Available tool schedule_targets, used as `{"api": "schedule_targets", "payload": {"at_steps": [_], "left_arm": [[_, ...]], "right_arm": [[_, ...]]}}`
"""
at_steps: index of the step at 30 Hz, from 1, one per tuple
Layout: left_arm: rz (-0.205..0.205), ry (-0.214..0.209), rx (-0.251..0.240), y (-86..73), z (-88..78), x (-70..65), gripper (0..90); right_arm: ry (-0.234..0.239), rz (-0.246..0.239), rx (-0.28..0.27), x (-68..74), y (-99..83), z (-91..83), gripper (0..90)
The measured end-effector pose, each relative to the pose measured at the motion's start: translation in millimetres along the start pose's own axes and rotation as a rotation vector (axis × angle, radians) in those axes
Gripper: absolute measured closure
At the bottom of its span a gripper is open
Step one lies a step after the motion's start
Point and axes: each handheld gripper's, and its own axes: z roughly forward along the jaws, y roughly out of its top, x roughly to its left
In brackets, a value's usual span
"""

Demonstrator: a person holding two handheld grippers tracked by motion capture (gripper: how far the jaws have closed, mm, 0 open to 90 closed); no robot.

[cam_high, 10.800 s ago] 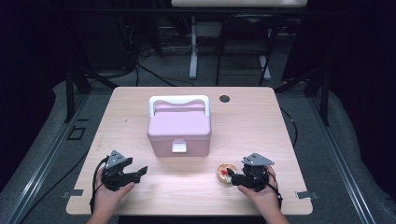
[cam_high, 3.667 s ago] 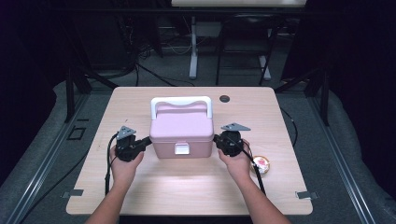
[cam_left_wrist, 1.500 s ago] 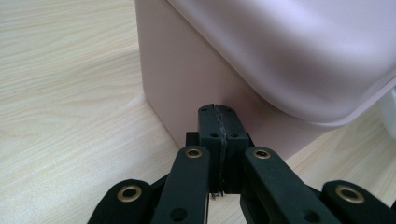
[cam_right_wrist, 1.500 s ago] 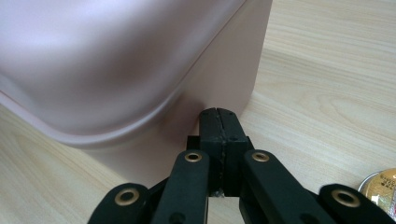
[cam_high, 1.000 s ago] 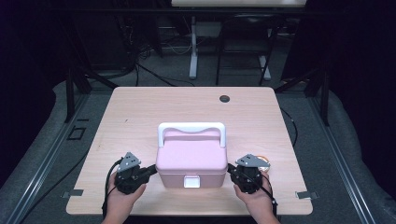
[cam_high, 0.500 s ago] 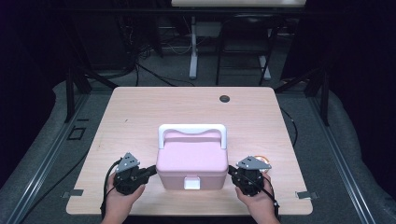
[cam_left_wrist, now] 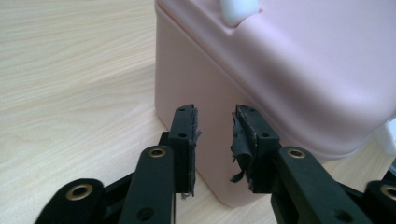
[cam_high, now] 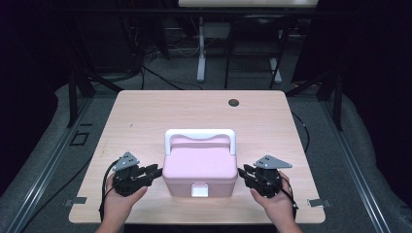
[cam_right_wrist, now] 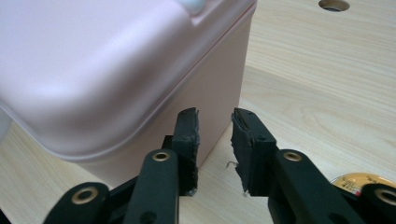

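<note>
The box [cam_high: 199, 168] is rigid, smooth plastic, so judge it light but slippery on its flat sides. Take hold at the white handle [cam_high: 199, 134] (12 o'clock edge of the lid). It is pale pink with a white front latch and sits at the table's [cam_high: 145, 111] 6 o'clock edge. Both the left gripper [cam_high: 153, 171] and right gripper [cam_high: 241, 172] have just been opening; their jaws stand partly apart and empty, flanking the box at 9 and 3 o'clock.
</note>
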Motion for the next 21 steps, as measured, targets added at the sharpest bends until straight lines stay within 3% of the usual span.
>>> {"api": "schedule_targets", "payload": {"at_steps": [4, 8, 12, 16, 21], "left_arm": [[-0.012, 0.001, -0.010, 5.2, -1.9, 1.7, 62.1], [-0.021, -0.017, -0.001, 9.9, -3.4, 4.6, 58.1], [-0.010, -0.018, -0.007, 16.0, -6.4, 4.2, 56.0], [-0.029, -0.032, -0.030, 23.2, -11.6, 4.7, 55.1], [-0.013, -0.035, -0.035, 32.8, -16.0, 5.3, 51.4]], "right_arm": [[0.051, 0.016, -0.002, -3.4, 7.8, -5.1, 65.1], [0.049, -0.021, -0.005, -4.5, 14.1, -9.0, 61.2], [0.068, -0.017, 0.002, -7.7, 22.0, -12.0, 54.8], [0.087, -0.005, -0.005, -8.4, 28.8, -14.8, 48.7], [0.103, -0.009, -0.011, -9.8, 37.5, -17.0, 45.2]]}}
